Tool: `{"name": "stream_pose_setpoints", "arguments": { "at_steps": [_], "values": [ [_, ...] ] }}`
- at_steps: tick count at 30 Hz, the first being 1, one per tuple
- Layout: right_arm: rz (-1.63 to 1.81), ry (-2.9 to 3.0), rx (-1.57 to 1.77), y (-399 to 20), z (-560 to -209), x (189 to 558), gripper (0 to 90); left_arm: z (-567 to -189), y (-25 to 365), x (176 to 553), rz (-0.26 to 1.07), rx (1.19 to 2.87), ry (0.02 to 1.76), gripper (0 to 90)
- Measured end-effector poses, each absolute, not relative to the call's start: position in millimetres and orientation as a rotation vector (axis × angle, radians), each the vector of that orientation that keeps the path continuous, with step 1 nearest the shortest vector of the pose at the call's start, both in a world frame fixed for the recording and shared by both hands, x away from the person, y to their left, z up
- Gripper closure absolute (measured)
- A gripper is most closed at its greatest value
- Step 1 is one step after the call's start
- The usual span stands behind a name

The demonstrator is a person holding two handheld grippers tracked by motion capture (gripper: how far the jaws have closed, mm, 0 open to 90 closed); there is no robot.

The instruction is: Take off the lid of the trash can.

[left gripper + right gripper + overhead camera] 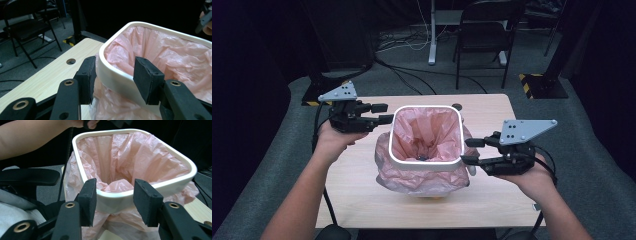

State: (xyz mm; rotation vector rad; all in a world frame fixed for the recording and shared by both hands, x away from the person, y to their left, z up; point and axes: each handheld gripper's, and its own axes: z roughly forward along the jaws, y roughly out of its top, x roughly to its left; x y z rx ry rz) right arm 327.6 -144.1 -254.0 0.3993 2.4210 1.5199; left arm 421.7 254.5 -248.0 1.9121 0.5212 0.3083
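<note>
A white bin (pixel 426 136) with a pink liner (pixel 424 131) stands at mid-frame in the high view, on the wooden table (pixel 492 107). The rim (pixel 426 162) is a rounded square. The liner is tucked inside and its crinkled skirt hangs outside below the rim, bunched at the lower edge. A small dark item lies at the bottom of the liner; what it is cannot be made out.

The left gripper (pixel 383 113) is seen at the upper-left corner of the rim, the right gripper (pixel 471 151) at the lower-right corner — opposite corners, so the bin lies between the two along a diagonal. Neither hand is clearly nearer.

In the left gripper view, the left gripper (pixel 117 80) straddles the rim corner (pixel 110 72), one pad outside and one inside over the liner. Gaps are visible on both sides — jaws moderately wide, nothing clamped. The right gripper view is alike: the right gripper (pixel 116 198) brackets the rim (pixel 115 195), pads standing just off it, not pressing.

Judgement: the next move turns on each pad pair closing across the rim wall at its corner, presumably to lift the ring or free the liner. Uneven closure could tilt the bin.
</note>
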Motion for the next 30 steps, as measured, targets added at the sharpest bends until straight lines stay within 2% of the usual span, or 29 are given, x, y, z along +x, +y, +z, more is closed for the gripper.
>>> {"name": "stream_pose_setpoints", "arguments": {
  "at_steps": [9,20,30],
  "values": [
    [1.516,2.422,0.385,-136,-256,328,52.1,-248,245,439,0.333,1.911,0.546,51.0],
    [1.538,2.42,0.343,-126,-255,328,50.4,-249,226,455,0.354,1.934,0.546,57.1],
    [1.542,2.444,0.315,-123,-256,328,53.3,-253,216,462,0.343,1.954,0.533,59.7]
  ]
}}
